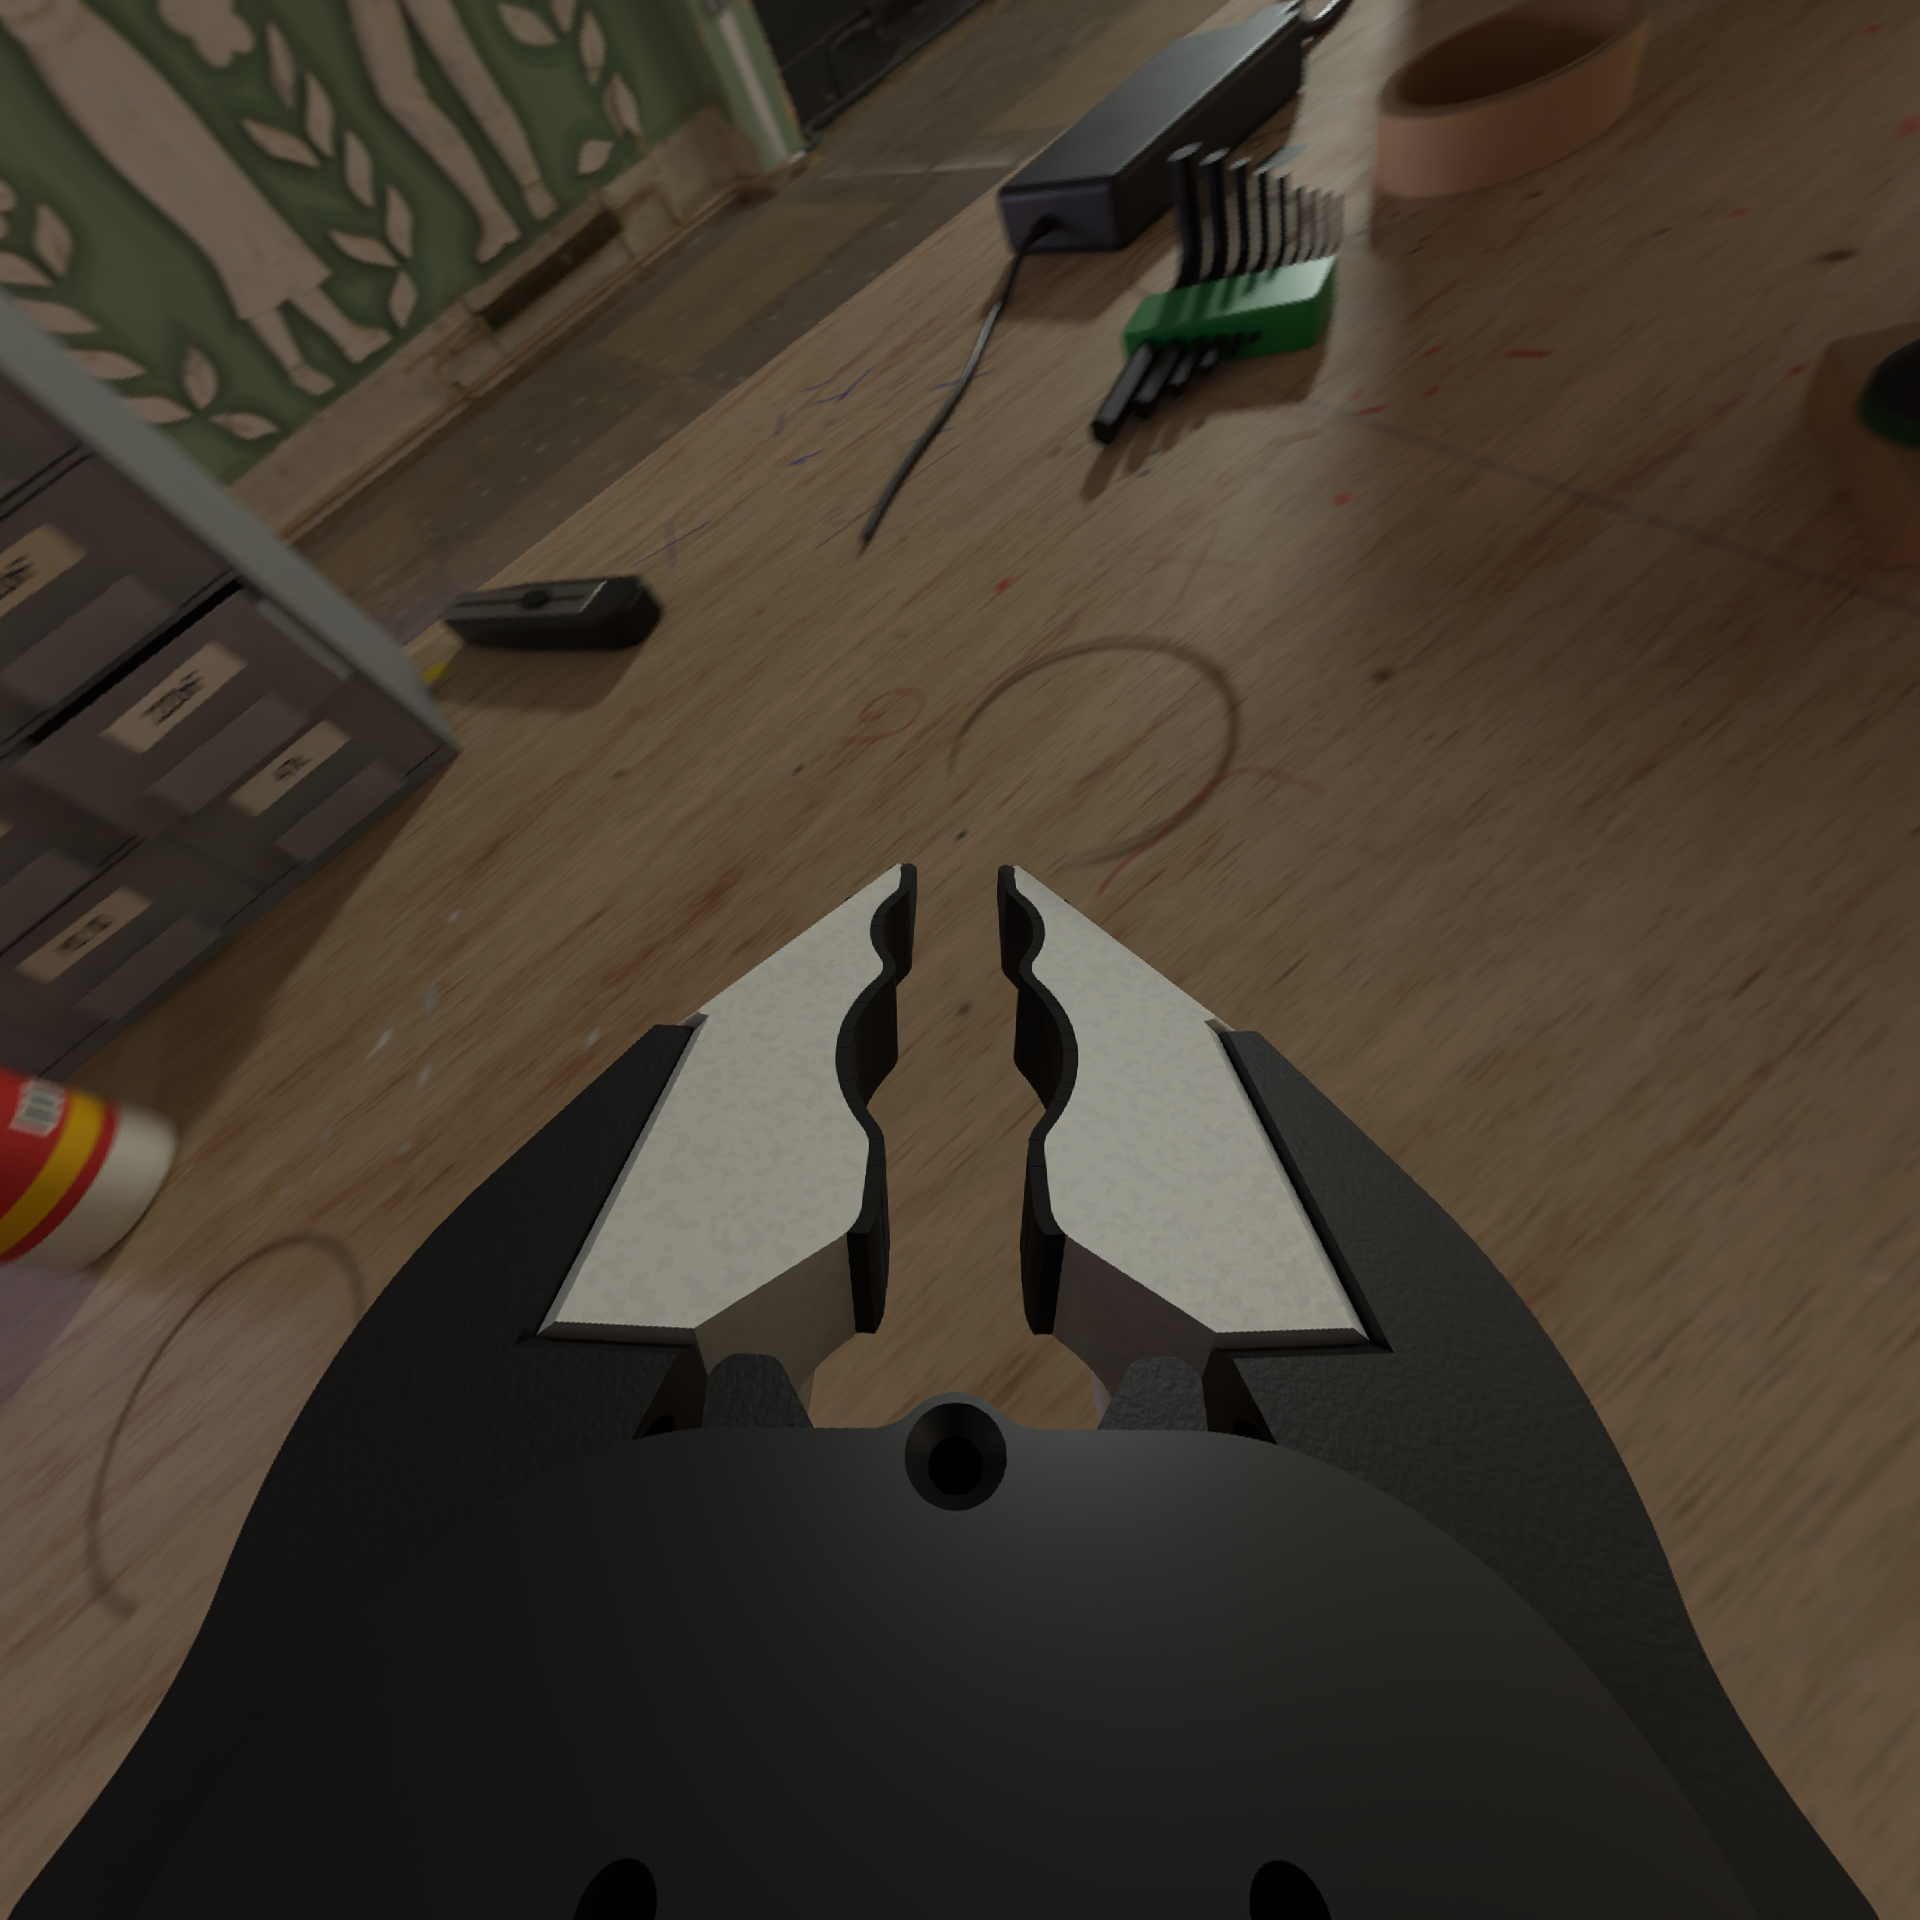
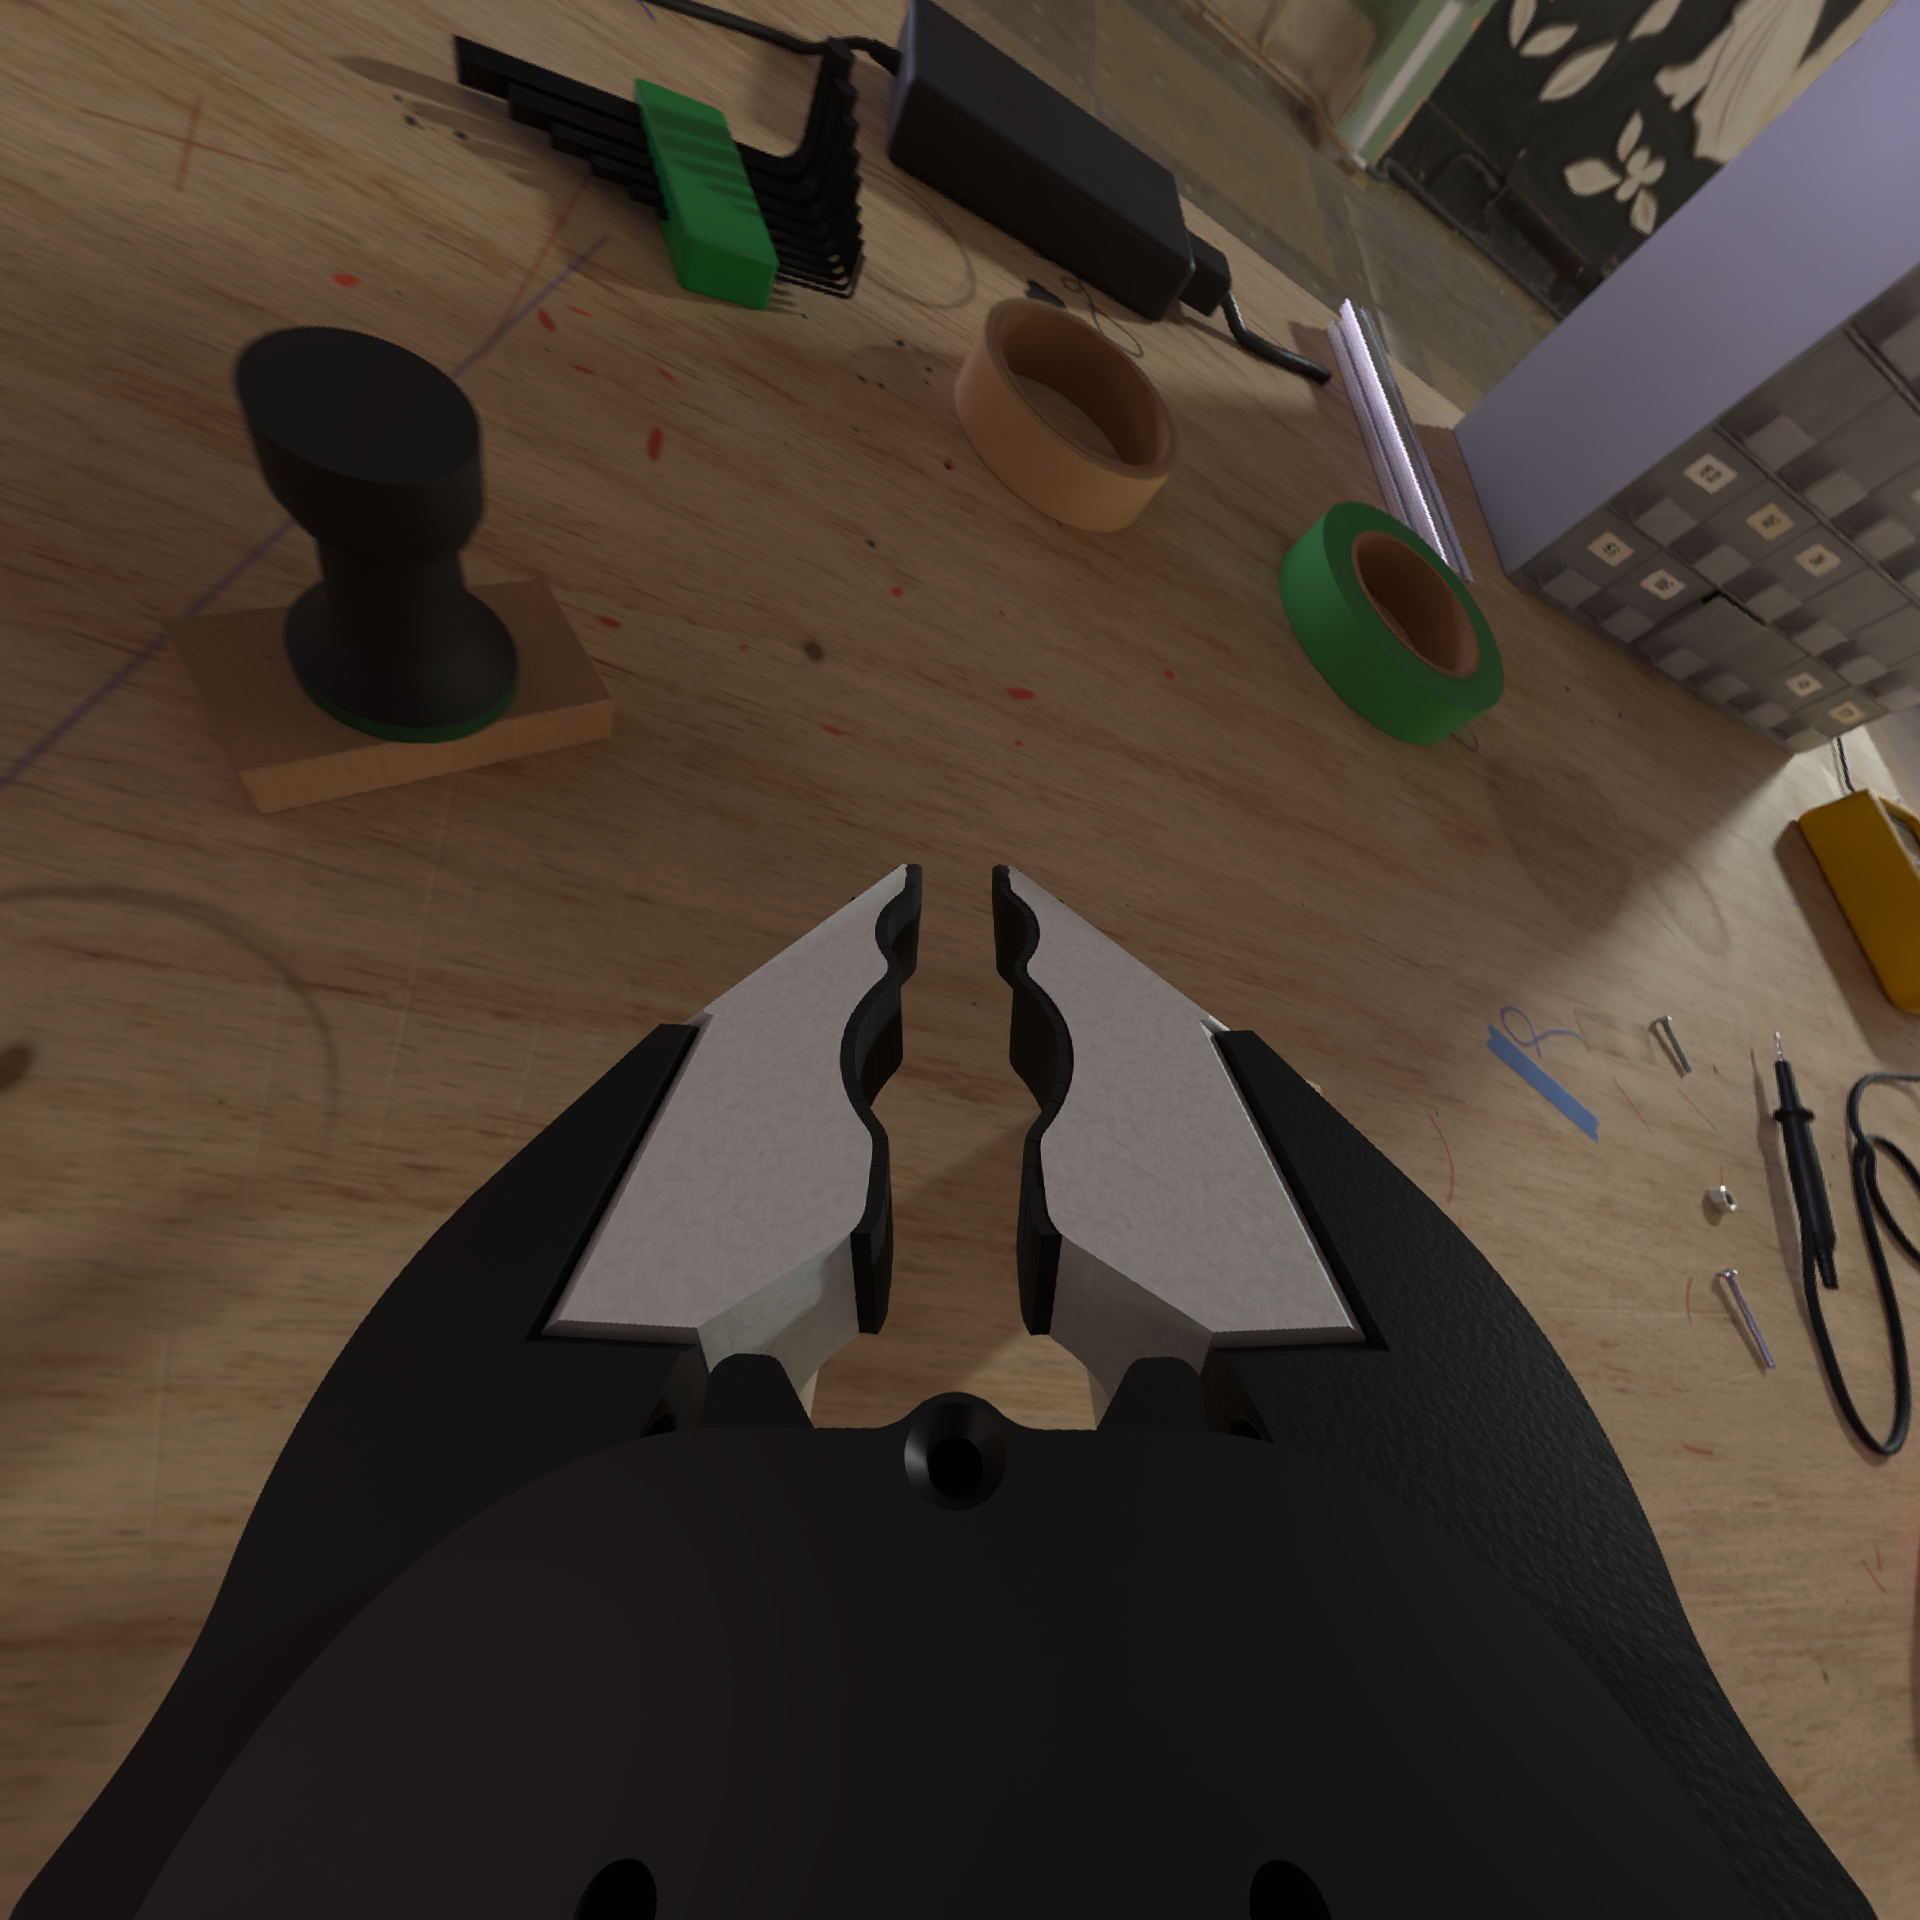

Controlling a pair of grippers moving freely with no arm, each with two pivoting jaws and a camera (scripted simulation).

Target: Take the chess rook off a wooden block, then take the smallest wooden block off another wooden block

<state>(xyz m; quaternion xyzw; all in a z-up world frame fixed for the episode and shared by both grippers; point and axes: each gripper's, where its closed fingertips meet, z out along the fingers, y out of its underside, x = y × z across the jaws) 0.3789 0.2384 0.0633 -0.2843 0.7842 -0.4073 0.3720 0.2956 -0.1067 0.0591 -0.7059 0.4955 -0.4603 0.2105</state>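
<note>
Right wrist view: labelled drawer cabinet (image 2: 1756, 561) (writing unreadable).

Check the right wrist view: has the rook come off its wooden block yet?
No, the black chess rook stands upright on the flat wooden block, and the right gripper is open and apart from both.

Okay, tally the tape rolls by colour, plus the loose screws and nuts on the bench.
Tan tape roll: 1
Green tape roll: 1
Screws: 2
Nut: 1
Total: 5
</note>
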